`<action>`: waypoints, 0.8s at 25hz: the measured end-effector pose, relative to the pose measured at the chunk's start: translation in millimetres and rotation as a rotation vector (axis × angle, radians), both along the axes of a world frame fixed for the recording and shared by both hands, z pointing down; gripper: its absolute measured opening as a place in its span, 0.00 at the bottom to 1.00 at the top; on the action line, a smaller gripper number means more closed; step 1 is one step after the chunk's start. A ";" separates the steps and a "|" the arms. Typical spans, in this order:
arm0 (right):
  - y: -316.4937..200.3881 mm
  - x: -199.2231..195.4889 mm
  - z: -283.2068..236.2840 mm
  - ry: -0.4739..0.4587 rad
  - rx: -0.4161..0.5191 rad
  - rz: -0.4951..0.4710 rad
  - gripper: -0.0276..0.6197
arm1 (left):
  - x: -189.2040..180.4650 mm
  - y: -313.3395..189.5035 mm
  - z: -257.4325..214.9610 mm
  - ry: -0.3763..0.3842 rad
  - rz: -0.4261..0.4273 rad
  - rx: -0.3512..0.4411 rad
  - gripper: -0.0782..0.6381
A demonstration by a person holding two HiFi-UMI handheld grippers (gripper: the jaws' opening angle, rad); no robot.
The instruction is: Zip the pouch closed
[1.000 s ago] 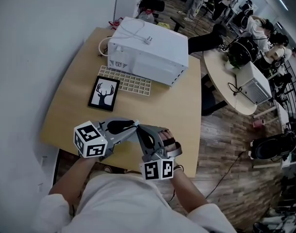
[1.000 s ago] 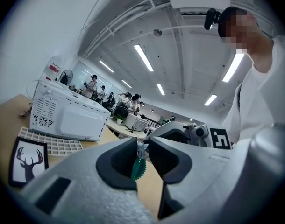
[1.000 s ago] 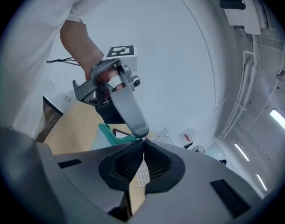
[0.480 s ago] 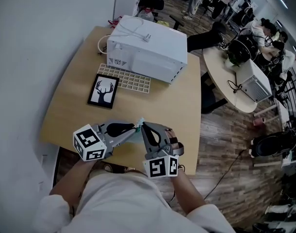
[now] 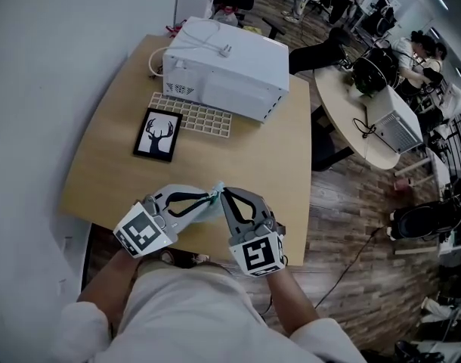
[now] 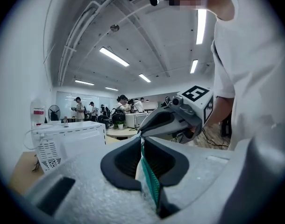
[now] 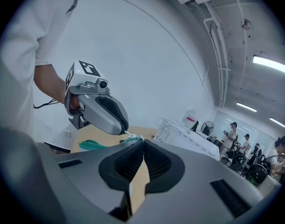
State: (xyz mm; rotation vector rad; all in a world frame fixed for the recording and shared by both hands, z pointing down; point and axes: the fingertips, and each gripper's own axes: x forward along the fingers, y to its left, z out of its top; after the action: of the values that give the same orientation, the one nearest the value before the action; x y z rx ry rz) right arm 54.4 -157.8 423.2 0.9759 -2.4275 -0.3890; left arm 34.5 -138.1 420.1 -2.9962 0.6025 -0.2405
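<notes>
From the head view, both grippers meet over the near edge of the wooden table [image 5: 276,165], right in front of the person's body. The left gripper [image 5: 208,200] comes in from the left, the right gripper [image 5: 220,193] from below, and their tips sit together on the pale teal pouch [image 5: 206,209], which is held up just above the table edge. Well beyond them lie a black-framed stag picture [image 5: 159,134] and a cream keyboard [image 5: 193,117], with a white microwave [image 5: 230,70] at the far side. Over to the left gripper view, and the dark pads [image 6: 121,160] are clamped tight on the pouch [image 6: 149,181]. A thin fold of white and teal-patterned fabric stands upright between them and runs down toward the camera. The right gripper [image 6: 145,130] reaches in from the right and above, its tip touching the pouch's top edge just over the left jaws. Now the right gripper view: the pads [image 7: 159,164] are squeezed together at their front, with a narrow gap lower down showing the tan table top. At the very tip they nip a sliver of the pouch's white and teal corner. What part of the pouch that sliver is cannot be made out. The rest of the pouch [image 7: 92,145] hangs off to the left. The left gripper [image 7: 125,130] bears in from the upper left, tip to tip with the right one.
</notes>
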 end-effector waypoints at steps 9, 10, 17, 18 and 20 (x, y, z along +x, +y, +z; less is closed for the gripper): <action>6.7 10.8 1.3 -0.152 -0.107 0.034 0.05 | 11.7 11.7 -0.8 -0.073 -0.002 0.121 0.13; 6.8 11.9 2.0 -0.163 -0.118 0.038 0.05 | 13.1 12.9 -0.5 -0.076 0.006 0.129 0.13; 4.4 14.0 0.8 -0.234 -0.154 0.065 0.05 | 16.7 19.8 4.3 -0.107 0.030 0.175 0.12; 3.8 15.0 1.4 -0.245 -0.160 0.070 0.05 | 16.8 20.2 4.5 -0.122 0.033 0.190 0.12; 1.9 17.2 2.6 -0.275 -0.174 0.082 0.05 | 17.0 20.9 6.1 -0.160 0.043 0.226 0.12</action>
State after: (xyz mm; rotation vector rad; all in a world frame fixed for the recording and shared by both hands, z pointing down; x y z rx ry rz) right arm 71.7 -155.9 425.8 1.1078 -2.5998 -0.0136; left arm 51.4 -117.2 426.2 -2.7377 0.5116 -0.3780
